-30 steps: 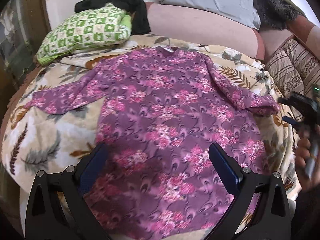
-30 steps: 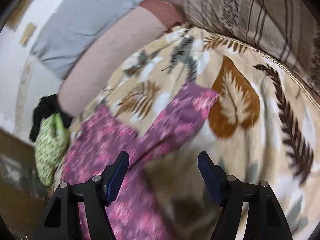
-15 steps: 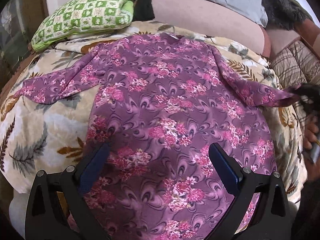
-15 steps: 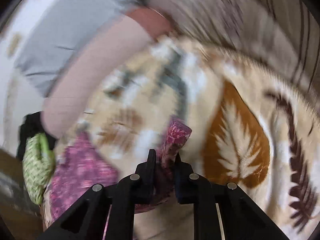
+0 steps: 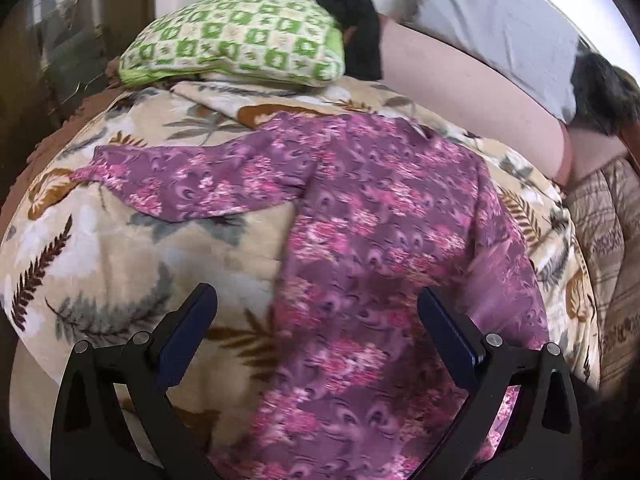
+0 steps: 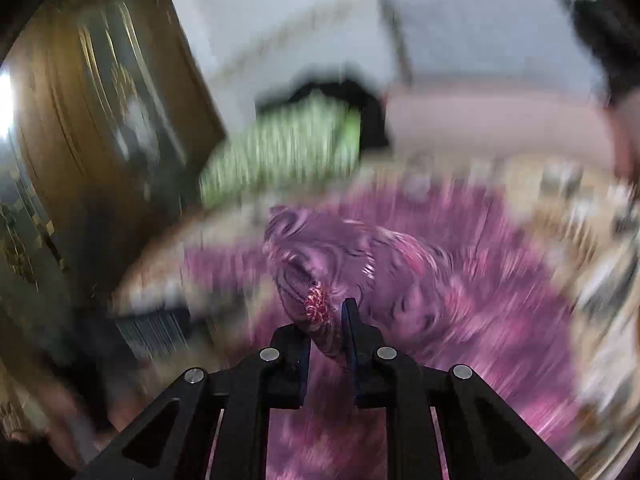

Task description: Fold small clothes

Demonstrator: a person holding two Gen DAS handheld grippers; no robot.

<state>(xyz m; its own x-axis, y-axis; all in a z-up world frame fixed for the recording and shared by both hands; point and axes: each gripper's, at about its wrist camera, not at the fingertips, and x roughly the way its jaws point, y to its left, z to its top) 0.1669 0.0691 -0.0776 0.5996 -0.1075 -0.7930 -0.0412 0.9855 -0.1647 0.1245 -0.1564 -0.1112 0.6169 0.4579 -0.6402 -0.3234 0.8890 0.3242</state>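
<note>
A purple long-sleeved top with pink flowers (image 5: 384, 240) lies on a leaf-patterned blanket (image 5: 120, 264). Its left sleeve (image 5: 192, 184) is spread out to the left; its right sleeve is folded in over the body. My left gripper (image 5: 316, 320) is open and empty, hovering over the top's lower left edge. My right gripper (image 6: 326, 320) is shut on the right sleeve's cuff (image 6: 320, 312) and holds it raised above the top's body (image 6: 480, 320). The right wrist view is heavily blurred.
A green checked pillow (image 5: 240, 48) and a black garment (image 5: 340, 0) lie at the blanket's far edge, also in the right wrist view (image 6: 288, 144). A pink bolster (image 5: 480, 92) and grey cushion (image 5: 500, 20) sit behind. A striped quilt (image 5: 608, 240) is right. A wooden cabinet (image 6: 100, 120) stands left.
My right gripper closed on the right sleeve's cuff and carried it leftward over the top's body. My left gripper moved left, toward the top's left edge, still open.
</note>
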